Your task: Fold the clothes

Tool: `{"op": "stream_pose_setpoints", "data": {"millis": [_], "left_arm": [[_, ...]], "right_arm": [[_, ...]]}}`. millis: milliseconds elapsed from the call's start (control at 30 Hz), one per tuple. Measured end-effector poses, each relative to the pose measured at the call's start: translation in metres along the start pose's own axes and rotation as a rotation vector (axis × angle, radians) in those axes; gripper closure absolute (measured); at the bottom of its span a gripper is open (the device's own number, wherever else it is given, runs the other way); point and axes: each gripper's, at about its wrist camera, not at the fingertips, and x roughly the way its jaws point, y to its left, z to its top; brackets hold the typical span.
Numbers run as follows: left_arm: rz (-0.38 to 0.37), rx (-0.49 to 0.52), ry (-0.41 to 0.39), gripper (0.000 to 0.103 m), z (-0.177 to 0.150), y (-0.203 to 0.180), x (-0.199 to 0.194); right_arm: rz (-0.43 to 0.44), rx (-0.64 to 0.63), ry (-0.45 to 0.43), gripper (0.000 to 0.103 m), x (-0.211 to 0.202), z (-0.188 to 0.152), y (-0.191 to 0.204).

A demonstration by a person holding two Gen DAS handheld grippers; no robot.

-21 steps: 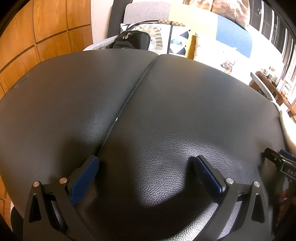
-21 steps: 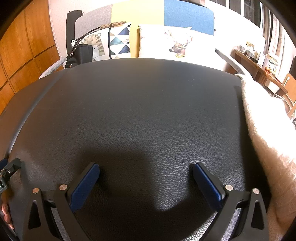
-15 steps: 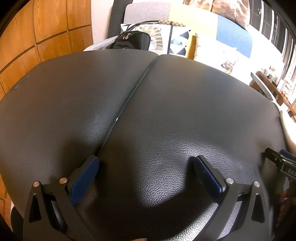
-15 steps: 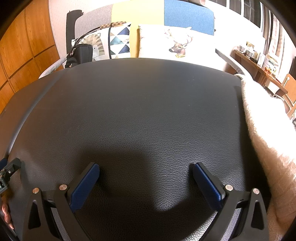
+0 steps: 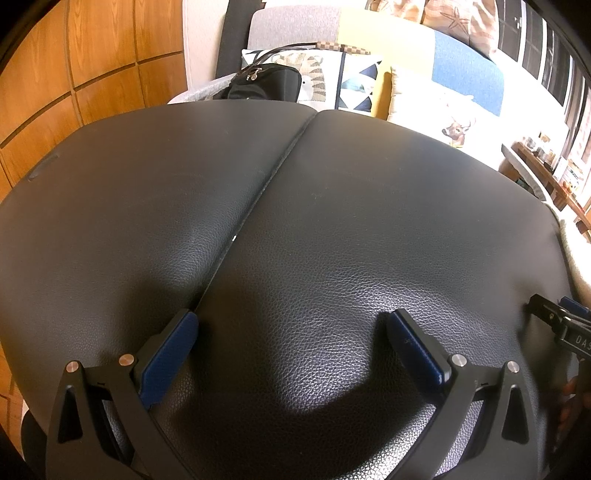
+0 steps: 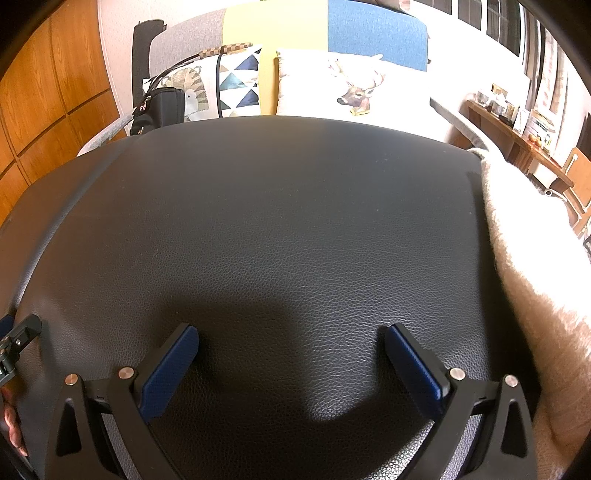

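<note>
Black leather surface (image 5: 332, 229), two padded panels meeting at a seam (image 5: 258, 195) that runs from 12 o'clock toward 7 o'clock in the left wrist view; in the right wrist view the same surface (image 6: 277, 221) fills the centre. Cream fleecy garment (image 6: 535, 295), the item to be folded, lies heaped along the surface's edge at 3 o'clock in the right wrist view, touching the leather; only a sliver of it (image 5: 576, 254) shows at 3 o'clock in the left wrist view. Sofa (image 6: 369, 29) with grey, yellow and blue back panels stands beyond the far edge at 12 o'clock. Deer-print cushion (image 6: 354, 88) leans against it, with a triangle-print cushion (image 6: 240, 81) just beside at 11 o'clock. Black bag (image 6: 159, 110) sits at 10 o'clock near the wood-panelled wall (image 5: 74, 74). Left gripper (image 5: 291, 325) hovers over the seam, jaws spread wide, grasping nothing. Right gripper (image 6: 291, 339) likewise stands with jaws released and empty, the garment well apart from its blue pads (image 6: 417, 369).
</note>
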Motion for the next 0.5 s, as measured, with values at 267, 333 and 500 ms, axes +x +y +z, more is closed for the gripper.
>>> {"op": "stream_pose_setpoints", "data": {"millis": [267,333,500], "left_arm": [[-0.011,0.04,0.069,0.0,0.005,-0.018,-0.007],[-0.036,0.089,0.095,0.0,0.006,-0.034,-0.013],[-0.114,0.211,-0.029,0.0,0.001,-0.092,-0.068]], "right_arm": [[-0.062,0.045,-0.08,0.0,-0.057,-0.014,-0.004],[-0.082,0.06,-0.106,0.0,-0.076,-0.019,-0.006],[-0.132,0.098,-0.171,0.0,-0.123,-0.031,-0.009]]}}
